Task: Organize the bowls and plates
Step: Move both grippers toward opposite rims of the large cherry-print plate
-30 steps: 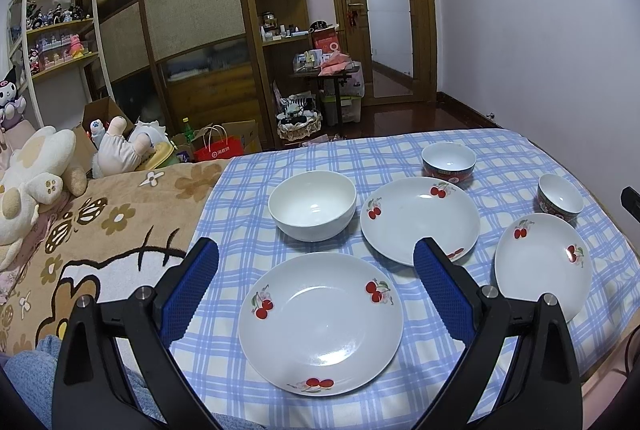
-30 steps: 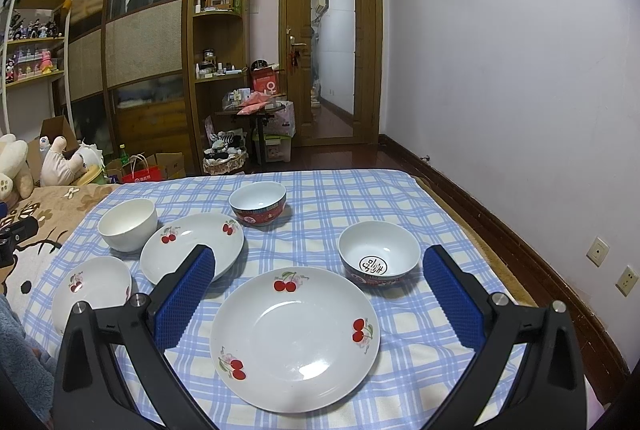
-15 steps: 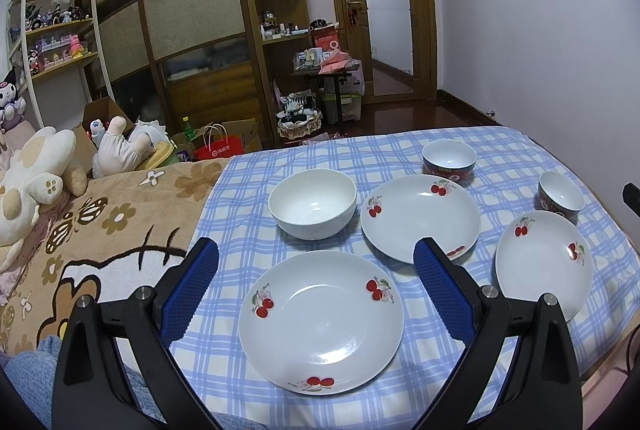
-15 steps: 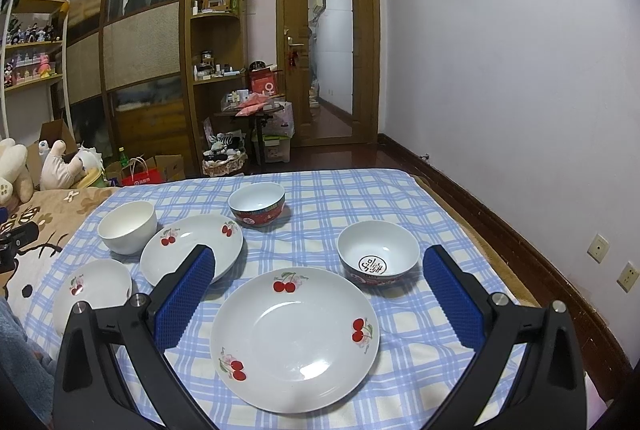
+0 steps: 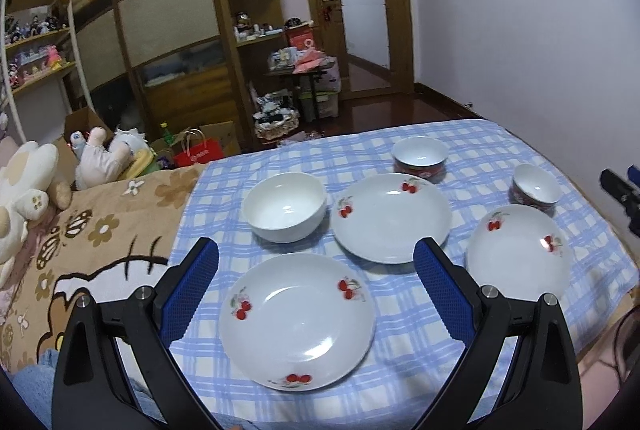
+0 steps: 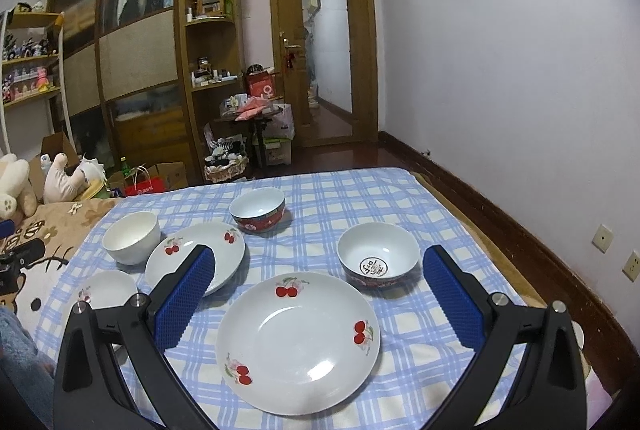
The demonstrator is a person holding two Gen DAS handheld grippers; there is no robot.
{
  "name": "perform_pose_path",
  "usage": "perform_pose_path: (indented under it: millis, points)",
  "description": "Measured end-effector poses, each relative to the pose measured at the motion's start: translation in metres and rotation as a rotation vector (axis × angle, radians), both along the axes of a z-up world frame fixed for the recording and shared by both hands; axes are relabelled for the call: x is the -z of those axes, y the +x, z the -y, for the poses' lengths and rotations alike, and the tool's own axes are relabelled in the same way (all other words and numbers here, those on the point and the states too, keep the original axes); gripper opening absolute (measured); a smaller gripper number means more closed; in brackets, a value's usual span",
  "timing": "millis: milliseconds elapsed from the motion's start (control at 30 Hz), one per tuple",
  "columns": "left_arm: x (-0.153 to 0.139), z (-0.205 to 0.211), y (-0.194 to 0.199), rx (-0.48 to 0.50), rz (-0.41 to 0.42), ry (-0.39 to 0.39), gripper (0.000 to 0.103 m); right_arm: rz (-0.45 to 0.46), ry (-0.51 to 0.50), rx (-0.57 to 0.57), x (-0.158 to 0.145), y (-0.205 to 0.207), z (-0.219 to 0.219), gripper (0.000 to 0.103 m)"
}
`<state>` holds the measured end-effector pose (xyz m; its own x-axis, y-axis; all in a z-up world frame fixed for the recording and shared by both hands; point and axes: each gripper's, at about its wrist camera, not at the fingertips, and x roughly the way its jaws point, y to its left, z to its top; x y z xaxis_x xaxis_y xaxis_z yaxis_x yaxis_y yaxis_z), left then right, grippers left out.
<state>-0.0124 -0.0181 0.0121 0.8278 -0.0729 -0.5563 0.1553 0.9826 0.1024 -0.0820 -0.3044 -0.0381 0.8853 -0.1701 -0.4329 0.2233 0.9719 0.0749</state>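
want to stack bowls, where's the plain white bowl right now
In the left wrist view, the plain white bowl sits left on the checked cloth, beside the middle cherry plate.

The left gripper (image 5: 316, 286) is held with its blue-padded fingers (image 5: 188, 294) spread wide, nothing between them. The right gripper (image 6: 318, 296) is likewise held wide apart and empty, raised and level.

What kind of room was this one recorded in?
Most likely a bedroom at home: the dishes sit on a checked cloth spread over a bed beside a cartoon blanket, with plush toys and a wooden wardrobe behind.
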Motion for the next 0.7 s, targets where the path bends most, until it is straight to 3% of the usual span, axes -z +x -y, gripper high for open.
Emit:
perform_pose_path:
  millis: [333,500,700]
  points:
    - [-0.026,0.034,0.025,0.055,-0.012,0.001,0.097,0.010,-0.010,0.030,-0.018,0.003,0.016,0.103]
    - [-0.019,0.064,0.043,0.073,0.001,0.021,0.097,-0.026,-0.020,0.042,-0.018,0.014,0.024,0.103]
    - [-0.010,0.099,0.067,0.117,-0.029,0.028,0.097,-0.105,0.037,0.051,-0.002,0.034,0.041,0.103]
